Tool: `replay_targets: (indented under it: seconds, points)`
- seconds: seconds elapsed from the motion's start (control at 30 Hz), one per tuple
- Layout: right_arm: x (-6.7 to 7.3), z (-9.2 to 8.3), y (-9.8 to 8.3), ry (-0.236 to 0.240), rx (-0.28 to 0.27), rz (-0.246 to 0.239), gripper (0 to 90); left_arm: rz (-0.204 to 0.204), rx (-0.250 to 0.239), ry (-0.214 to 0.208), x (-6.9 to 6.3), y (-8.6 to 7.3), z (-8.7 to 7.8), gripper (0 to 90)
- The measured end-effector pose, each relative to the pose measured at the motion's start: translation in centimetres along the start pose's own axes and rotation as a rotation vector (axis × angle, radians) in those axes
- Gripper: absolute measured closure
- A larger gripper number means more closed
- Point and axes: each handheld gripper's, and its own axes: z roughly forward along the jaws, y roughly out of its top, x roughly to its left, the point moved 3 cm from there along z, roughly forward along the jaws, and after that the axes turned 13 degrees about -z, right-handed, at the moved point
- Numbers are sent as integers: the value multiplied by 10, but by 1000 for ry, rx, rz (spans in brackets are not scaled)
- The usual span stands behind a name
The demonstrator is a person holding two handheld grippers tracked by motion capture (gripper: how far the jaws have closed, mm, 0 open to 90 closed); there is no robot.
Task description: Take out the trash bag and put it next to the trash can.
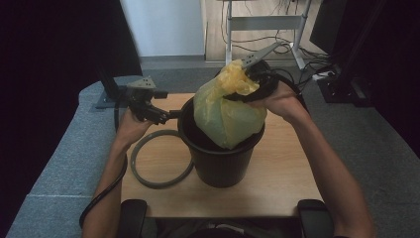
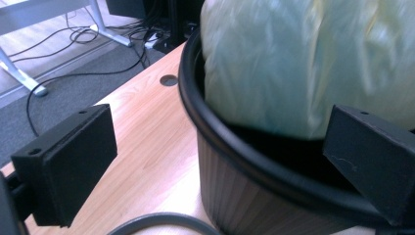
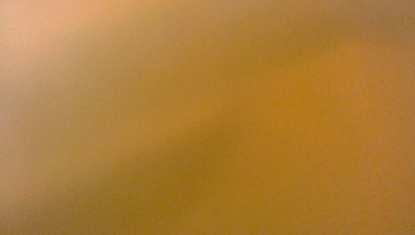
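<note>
Right now a black plastic bin (image 1: 220,161) stands on the wooden worktop (image 1: 277,183), and a full yellow-green rubbish bag (image 1: 225,111) sits partly inside it, its lower half down in the bin and its upper half bulging well above the rim. The bag is thin and translucent, rounded with its load, and its neck is bunched into a crumpled yellow knot at the top. The right hand-held gripper (image 1: 247,69) is clamped on that bunched neck, holding the bag from above; its own camera view is a blur of yellow-orange plastic pressed close.

The left hand-held gripper (image 1: 171,115) is at the bin's left rim with its jaws spread wide apart, nothing pinched between them. In the left gripper view one jaw hangs outside the bin over the worktop and the other sits over the rim, in front of the bag.

A grey ring (image 1: 161,158) lies flat on the worktop, just left of the bin and partly behind it.
</note>
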Motion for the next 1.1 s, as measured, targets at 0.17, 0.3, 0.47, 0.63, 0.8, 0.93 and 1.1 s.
replay_targets:
  seconds: [0.17,0.3,0.47,0.63,0.8,0.93,1.1]
  points:
    - [-4,-11,3,-21,-3,8,662,-10,1,17,5,-9,-2,0]
    - [-7,-22,7,-42,-6,14,662,-13,6,24,7,-17,-2,0]
    - [-13,-36,10,-82,0,21,662,-22,14,40,9,-27,1,0]
    - [-20,-50,11,-125,13,30,662,-36,20,50,13,-36,6,0]
    - [-28,-64,10,-173,28,46,662,-54,21,52,18,-46,9,0]
    - [-35,-73,8,-211,44,55,662,-78,23,41,22,-56,11,0]
    - [-43,-82,3,-256,67,69,662,-107,20,35,28,-68,14,0]
